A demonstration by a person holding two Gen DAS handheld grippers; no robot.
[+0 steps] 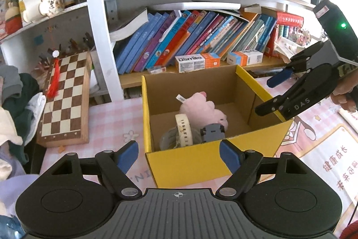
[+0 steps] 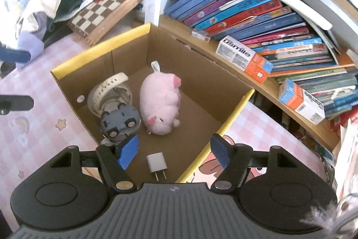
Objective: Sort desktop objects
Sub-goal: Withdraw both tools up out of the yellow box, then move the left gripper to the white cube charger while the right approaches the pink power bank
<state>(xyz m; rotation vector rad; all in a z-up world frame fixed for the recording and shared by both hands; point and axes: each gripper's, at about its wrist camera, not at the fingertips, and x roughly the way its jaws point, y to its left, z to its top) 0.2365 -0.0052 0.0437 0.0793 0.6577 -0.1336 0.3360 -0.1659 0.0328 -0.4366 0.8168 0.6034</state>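
A yellow cardboard box [image 1: 192,162] stands open on the pink desk mat, also in the right wrist view [image 2: 100,48]. Inside lie a pink plush pig [image 2: 161,100], a grey toy car [image 2: 120,120], a white watch [image 2: 105,89] and a white charger plug [image 2: 157,164]. The pig [image 1: 203,109], watch [image 1: 184,129] and car [image 1: 212,131] also show in the left wrist view. My left gripper [image 1: 179,155] is open and empty in front of the box's near wall. My right gripper [image 2: 173,149] is open and empty above the box, over the charger; it shows in the left wrist view [image 1: 271,93] above the box's right wall.
A wooden chessboard [image 1: 64,102] with a red tassel lies left of the box. A pile of clothes [image 1: 13,104] sits further left. A shelf of leaning books [image 1: 190,37] and small cartons [image 1: 197,62] runs behind the box. A printed mat [image 1: 324,149] lies to the right.
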